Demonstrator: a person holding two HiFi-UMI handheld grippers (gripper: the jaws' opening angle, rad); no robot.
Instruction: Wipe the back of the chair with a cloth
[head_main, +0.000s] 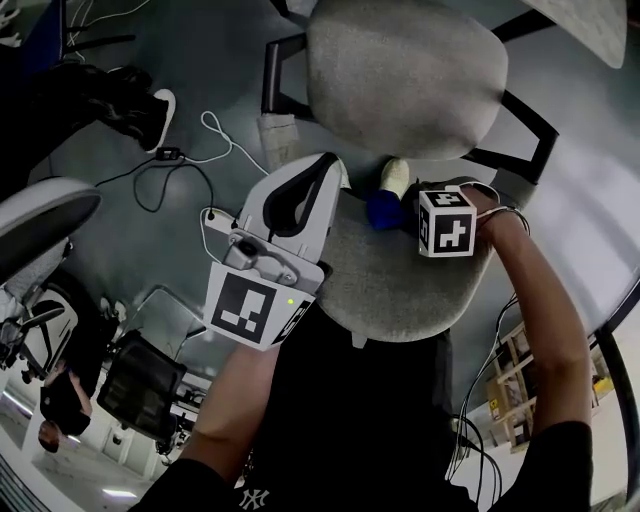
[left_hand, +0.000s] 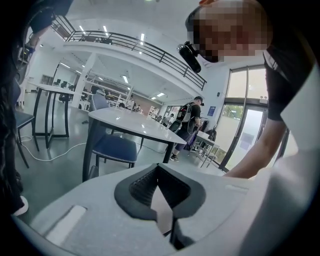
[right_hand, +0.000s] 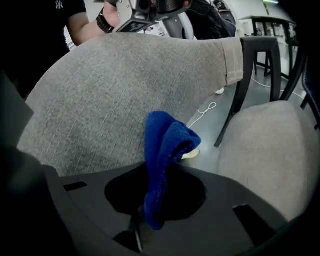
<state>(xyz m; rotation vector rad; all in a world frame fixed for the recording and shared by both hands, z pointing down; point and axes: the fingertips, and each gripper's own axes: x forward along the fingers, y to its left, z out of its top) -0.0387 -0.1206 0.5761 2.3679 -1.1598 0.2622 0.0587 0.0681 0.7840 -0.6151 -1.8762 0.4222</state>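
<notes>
A grey fabric chair stands in front of me, its back (head_main: 390, 280) close to my body and its seat (head_main: 400, 70) beyond. In the right gripper view the back (right_hand: 115, 100) fills the upper left. My right gripper (right_hand: 155, 192) is shut on a folded blue cloth (right_hand: 165, 145), which stands up from the jaws just in front of the fabric. From the head view the cloth (head_main: 385, 208) sits at the back's top edge, beside the marker cube (head_main: 447, 222). My white left gripper (head_main: 320, 185) is at the back's left edge, shut and holding nothing (left_hand: 159, 169).
White and black cables (head_main: 215, 135) trail over the grey floor to the left. Another chair (head_main: 40, 215) and a black office chair (head_main: 140, 385) stand at the left. The left gripper view shows a white table (left_hand: 135, 125), a blue chair (left_hand: 115, 147) and a person (left_hand: 187, 125) farther off.
</notes>
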